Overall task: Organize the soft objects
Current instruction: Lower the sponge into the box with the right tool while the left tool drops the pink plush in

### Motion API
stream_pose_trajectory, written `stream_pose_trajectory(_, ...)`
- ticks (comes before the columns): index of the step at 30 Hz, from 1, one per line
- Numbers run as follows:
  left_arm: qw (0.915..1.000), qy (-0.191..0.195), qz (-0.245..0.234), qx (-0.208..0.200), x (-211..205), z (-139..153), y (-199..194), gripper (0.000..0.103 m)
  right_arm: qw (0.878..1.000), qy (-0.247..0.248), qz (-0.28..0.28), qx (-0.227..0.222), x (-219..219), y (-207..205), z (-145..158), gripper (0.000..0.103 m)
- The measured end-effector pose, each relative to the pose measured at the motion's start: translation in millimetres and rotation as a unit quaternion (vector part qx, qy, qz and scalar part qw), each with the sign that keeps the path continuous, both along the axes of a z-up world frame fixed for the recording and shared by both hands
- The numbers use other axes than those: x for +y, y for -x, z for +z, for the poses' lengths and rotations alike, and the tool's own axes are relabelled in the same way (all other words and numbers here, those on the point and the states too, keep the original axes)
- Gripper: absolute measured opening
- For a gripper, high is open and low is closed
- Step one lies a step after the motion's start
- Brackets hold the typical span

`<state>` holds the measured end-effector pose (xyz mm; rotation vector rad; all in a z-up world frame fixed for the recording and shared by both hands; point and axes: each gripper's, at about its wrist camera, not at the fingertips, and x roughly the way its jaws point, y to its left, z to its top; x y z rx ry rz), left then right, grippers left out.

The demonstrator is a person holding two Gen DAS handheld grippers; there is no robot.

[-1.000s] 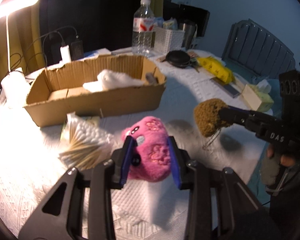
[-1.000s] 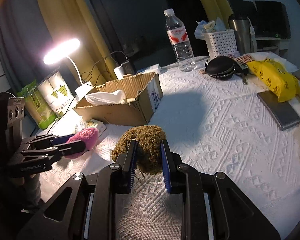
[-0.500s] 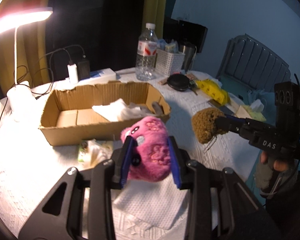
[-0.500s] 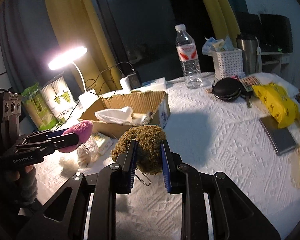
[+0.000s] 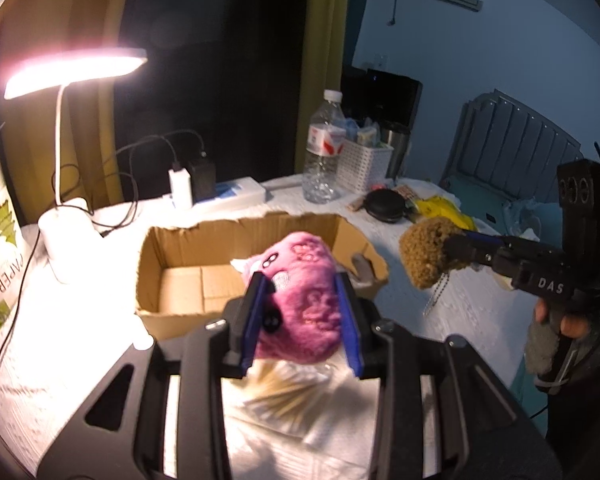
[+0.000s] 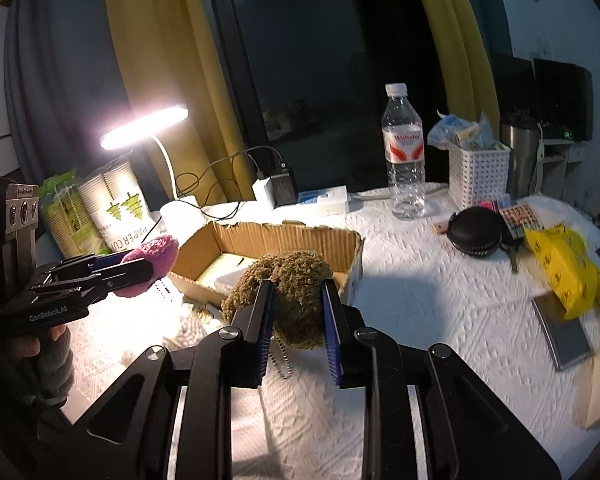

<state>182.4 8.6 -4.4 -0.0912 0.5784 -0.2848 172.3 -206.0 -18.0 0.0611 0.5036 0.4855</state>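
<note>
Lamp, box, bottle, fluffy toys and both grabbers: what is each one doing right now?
Lamp: switched on.
Cardboard box: open, white cloth inside.
Water bottle: upright, cap on.
Pink plush: held in the air in front of the box.
Brown plush: held up, chain dangling.
Left gripper: shut on the pink plush.
Right gripper: shut on the brown plush.

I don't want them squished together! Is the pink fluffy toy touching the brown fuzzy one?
Apart. The left wrist view shows the pink plush and brown plush separated, with box edge and tablecloth between them.
</note>
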Motion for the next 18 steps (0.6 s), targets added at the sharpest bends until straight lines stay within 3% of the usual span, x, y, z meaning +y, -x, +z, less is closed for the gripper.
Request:
stream_pose_trajectory(10, 0.9995, -0.004, -0.002, -0.031, 32, 7, -23, 0.036, 1.0, 0.011, -0.013, -0.016, 21, -24, 17, 0.025)
stream_pose_trajectory(18, 0.9997, -0.004, -0.001, -0.025, 46, -6, -43, 0.036, 1.0, 0.016, -0.001, -0.011, 48, -45, 19, 0.025)
